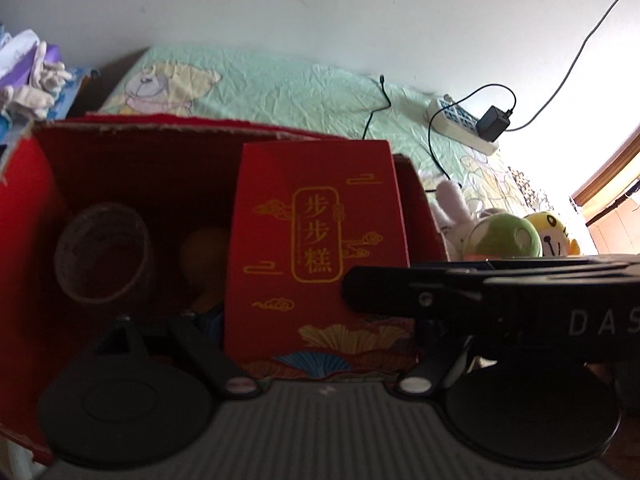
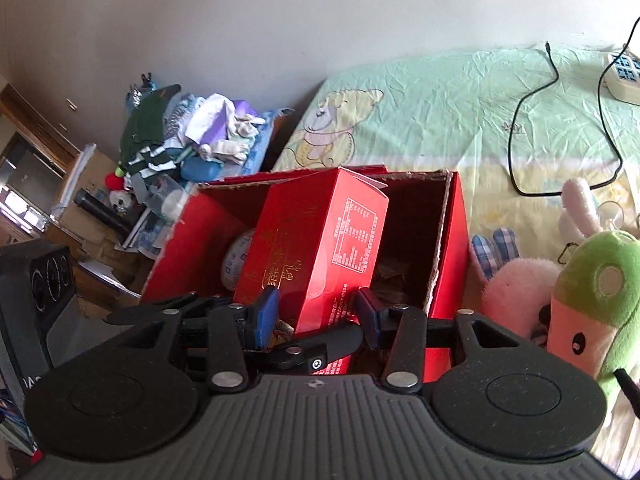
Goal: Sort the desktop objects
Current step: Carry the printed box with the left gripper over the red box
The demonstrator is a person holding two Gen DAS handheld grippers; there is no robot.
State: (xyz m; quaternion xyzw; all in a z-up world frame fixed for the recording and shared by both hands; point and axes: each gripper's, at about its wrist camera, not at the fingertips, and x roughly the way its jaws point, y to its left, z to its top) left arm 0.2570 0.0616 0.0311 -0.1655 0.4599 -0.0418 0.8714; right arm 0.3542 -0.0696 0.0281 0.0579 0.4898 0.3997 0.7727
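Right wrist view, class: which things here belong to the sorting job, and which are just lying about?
Part of the job:
red carton
red gift box
roll of tape
right gripper

Lying about:
green plush toy
pink plush toy
power strip
clothes pile

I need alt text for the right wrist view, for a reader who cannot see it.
The right gripper has its blue-padded fingers on either side of a tall red carton with gold print, which stands tilted inside an open red cardboard box on a green bedsheet. Plush toys, one green and one pink, lie to the right.
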